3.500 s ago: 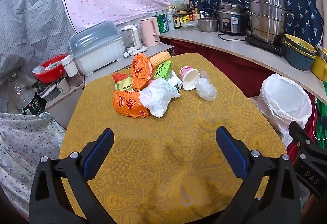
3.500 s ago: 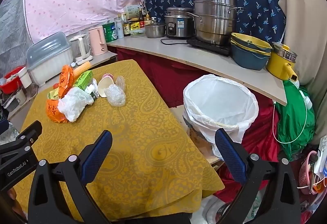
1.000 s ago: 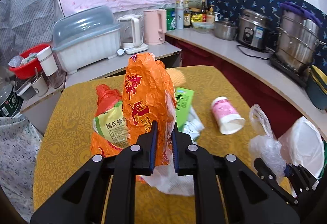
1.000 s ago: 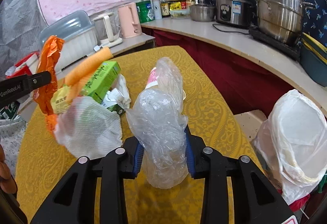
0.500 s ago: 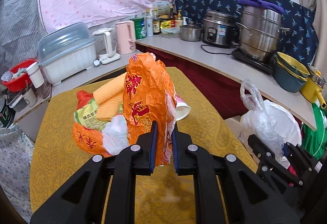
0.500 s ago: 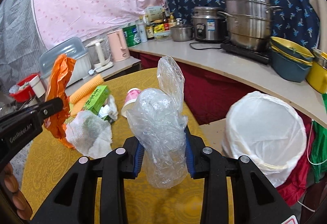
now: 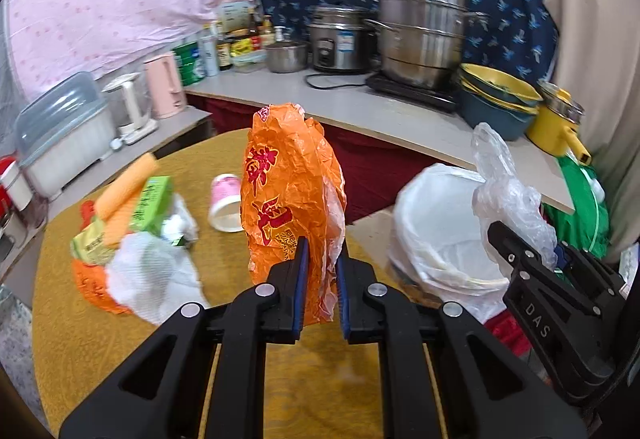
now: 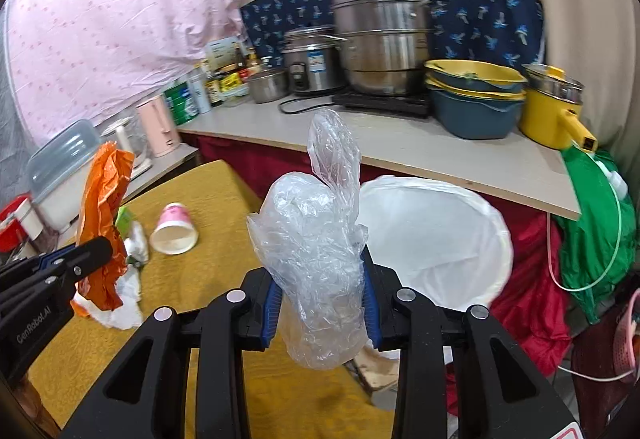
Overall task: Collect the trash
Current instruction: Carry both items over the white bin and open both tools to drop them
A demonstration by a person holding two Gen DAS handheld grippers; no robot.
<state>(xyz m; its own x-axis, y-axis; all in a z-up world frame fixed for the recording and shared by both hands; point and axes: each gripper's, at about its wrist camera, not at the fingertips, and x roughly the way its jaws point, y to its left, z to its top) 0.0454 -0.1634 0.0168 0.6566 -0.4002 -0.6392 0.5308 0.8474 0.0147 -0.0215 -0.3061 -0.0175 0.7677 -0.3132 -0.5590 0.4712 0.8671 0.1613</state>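
My left gripper point(image 7: 320, 259) is shut on an orange plastic bag point(image 7: 288, 187) with red characters, held upright above the yellow table point(image 7: 120, 359). My right gripper point(image 8: 320, 283) is shut on a crumpled clear plastic bag point(image 8: 316, 251), held in front of the white-lined trash bin point(image 8: 440, 243). The bin also shows in the left wrist view point(image 7: 436, 235), with the clear bag point(image 7: 508, 195) beside it. The orange bag shows at the left of the right wrist view point(image 8: 102, 207). More trash lies on the table: a pink paper cup point(image 7: 226, 203), a green carton point(image 7: 150, 203), a white bag point(image 7: 152, 279).
A counter point(image 8: 440, 151) behind the bin carries steel pots point(image 8: 380, 35), stacked bowls point(image 8: 476, 99) and a yellow pot point(image 8: 552, 111). A green bag point(image 8: 596, 239) hangs at the right. Kettles and a covered dish rack point(image 7: 64, 135) stand left of the table.
Both grippers have swung right toward the trash bin, carrying the orange bag and the clear bag. The bin is now closer and larger in both views.
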